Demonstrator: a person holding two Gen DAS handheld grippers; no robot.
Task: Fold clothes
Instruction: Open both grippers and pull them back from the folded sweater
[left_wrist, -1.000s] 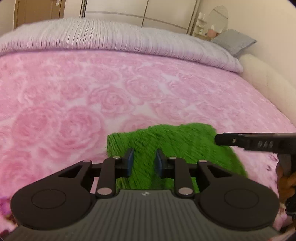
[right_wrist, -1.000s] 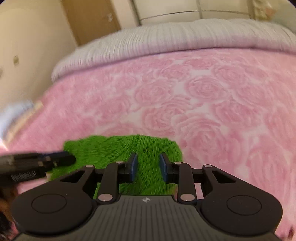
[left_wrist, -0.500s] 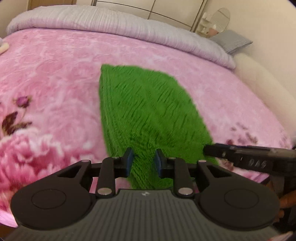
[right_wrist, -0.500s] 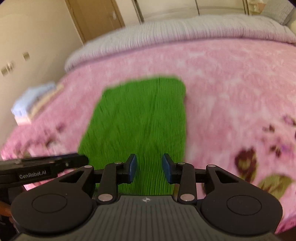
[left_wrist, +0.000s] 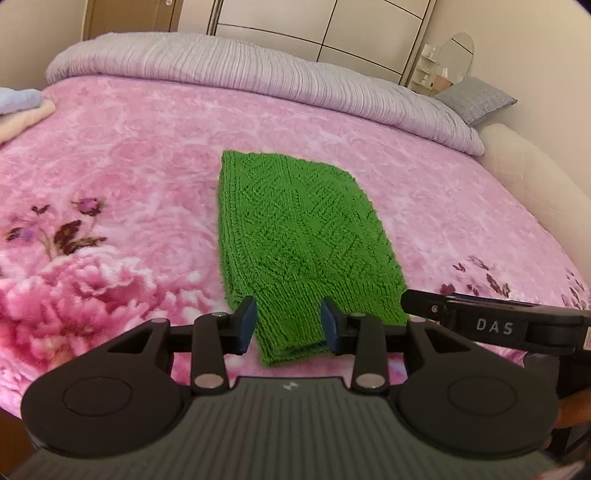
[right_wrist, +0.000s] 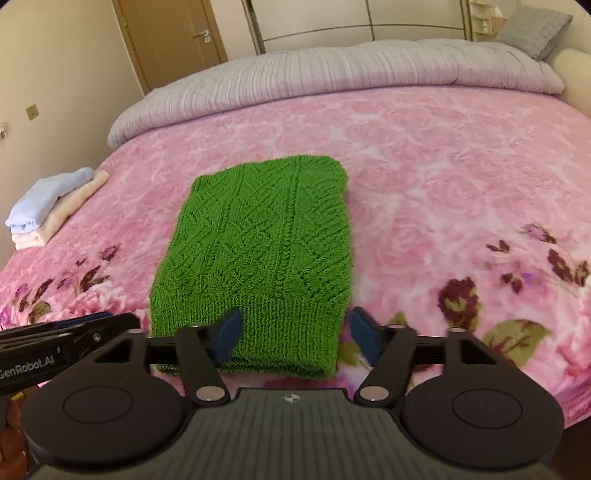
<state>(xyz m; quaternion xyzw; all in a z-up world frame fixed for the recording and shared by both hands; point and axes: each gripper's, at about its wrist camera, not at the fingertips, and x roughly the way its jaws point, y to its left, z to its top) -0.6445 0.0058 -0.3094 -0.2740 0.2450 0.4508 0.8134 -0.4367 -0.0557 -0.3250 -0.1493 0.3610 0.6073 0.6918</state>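
Note:
A green cable-knit garment (left_wrist: 299, 236) lies folded into a flat oblong on the pink rose blanket (left_wrist: 110, 177). My left gripper (left_wrist: 288, 325) hovers over its near left corner. Its jaws are opening, and the knit lies between them with a gap at each blue pad. In the right wrist view the garment (right_wrist: 258, 243) stretches away from my right gripper (right_wrist: 297, 332). Those jaws are opening wide over the ribbed near edge and the pads stand clear of the cloth. Each gripper shows at the side of the other's view.
A folded stack of pale blue and cream clothes (right_wrist: 51, 206) sits at the bed's left edge. A lilac-grey duvet (left_wrist: 258, 70) is bunched along the far side, with a grey pillow (left_wrist: 476, 98) and a cream bed end (left_wrist: 524, 173) at the right.
Both grippers drew back toward the near edge of the bed, laying the green knit out flat. Both pairs of jaws, shut on the cloth before, have parted, the right one widely.

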